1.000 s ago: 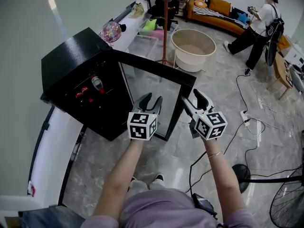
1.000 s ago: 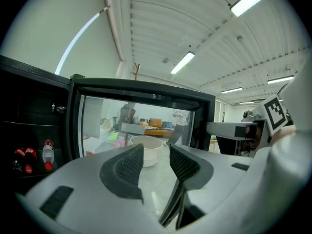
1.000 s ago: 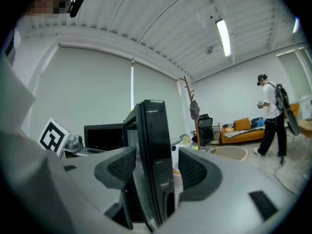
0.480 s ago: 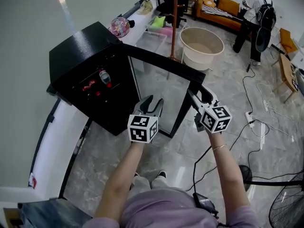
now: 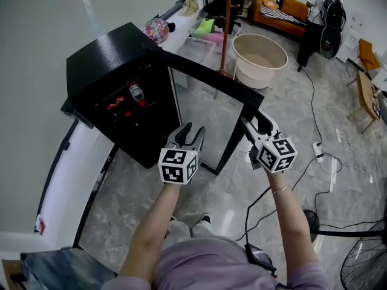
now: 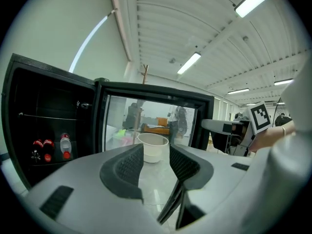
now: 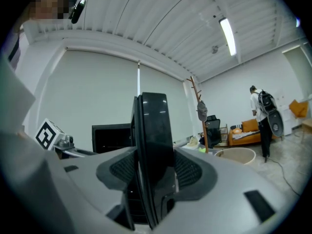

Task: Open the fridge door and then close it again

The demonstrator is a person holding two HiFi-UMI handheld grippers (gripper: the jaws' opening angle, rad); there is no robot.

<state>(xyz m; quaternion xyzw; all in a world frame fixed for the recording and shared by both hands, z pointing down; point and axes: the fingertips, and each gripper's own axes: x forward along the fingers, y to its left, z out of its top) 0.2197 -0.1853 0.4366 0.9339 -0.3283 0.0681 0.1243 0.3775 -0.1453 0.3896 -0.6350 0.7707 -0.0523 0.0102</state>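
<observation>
On one black fridge [image 5: 109, 59], one open glass door [image 5: 205, 116]

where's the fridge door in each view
Head view: fridge door at centre, swung open, glass pane in a black frame.
Left gripper view: centre, its glass facing the camera.
Right gripper view: centre, upright and edge-on.
Shared landmark: the beige tub, seen through the door glass and at lower right.

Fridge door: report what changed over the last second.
The right gripper has just been closing its jaws and now clamps the fridge door by its free edge. The door stays open; the left gripper stays open and empty before the glass.
</observation>
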